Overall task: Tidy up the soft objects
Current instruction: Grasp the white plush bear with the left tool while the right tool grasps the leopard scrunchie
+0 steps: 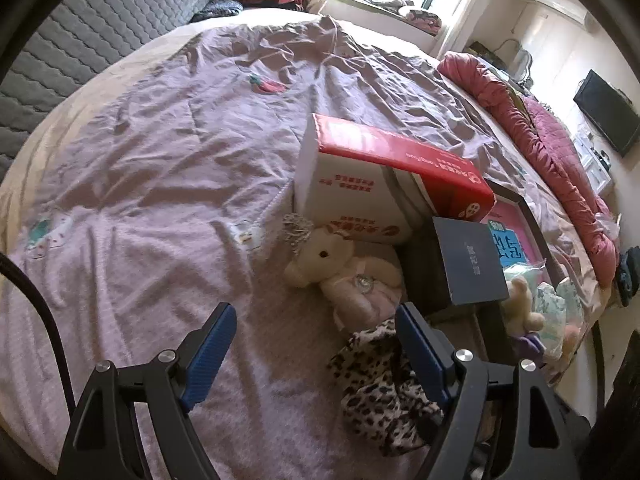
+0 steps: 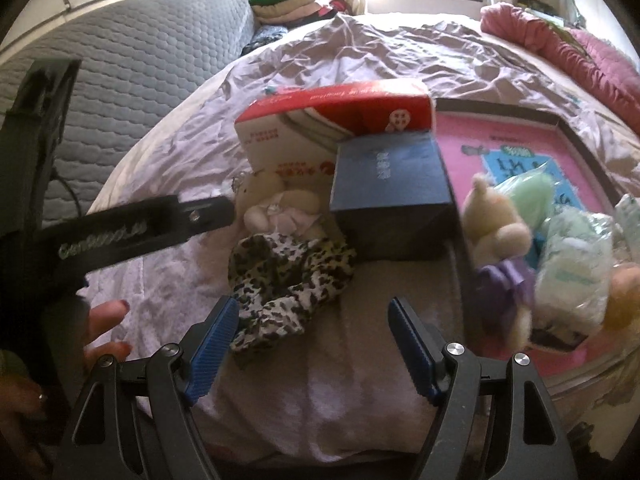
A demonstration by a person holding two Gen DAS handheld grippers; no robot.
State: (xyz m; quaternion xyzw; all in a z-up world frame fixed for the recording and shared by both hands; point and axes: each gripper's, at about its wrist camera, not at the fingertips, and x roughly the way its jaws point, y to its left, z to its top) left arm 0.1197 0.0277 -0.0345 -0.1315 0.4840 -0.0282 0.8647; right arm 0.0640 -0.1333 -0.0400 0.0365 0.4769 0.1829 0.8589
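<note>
On a bed point(image 1: 160, 152) covered by a wrinkled lilac sheet, both claws hang spread and empty. The left claw point(image 1: 316, 344) has its blue pads wide apart, the right-hand pad lying over the edge of one leopard-print cloth point(image 1: 380, 396) that sits crumpled on the sheet; the same cloth point(image 2: 284, 280) lies just ahead of the right claw point(image 2: 314, 338), near its left pad. Behind the cloth lies one cream plush rabbit point(image 1: 340, 268) on its side, touching the base of one red-and-white carton point(image 1: 384, 184). One dark blue box point(image 1: 472, 268) leans against that carton's right end. To the right, one shallow black tray point(image 2: 568, 128) with a pink printed bottom holds a second plush toy point(image 2: 496, 228), beige with a purple garment, and several pale green plastic-wrapped packs point(image 2: 572, 264) whose number I cannot count. One rolled pink quilt point(image 1: 536, 148) runs along the bed's far side. In the right wrist view the left gripper's black body point(image 2: 132, 228) crosses at the left, with the person's fingers point(image 2: 108, 316) below it.
</note>
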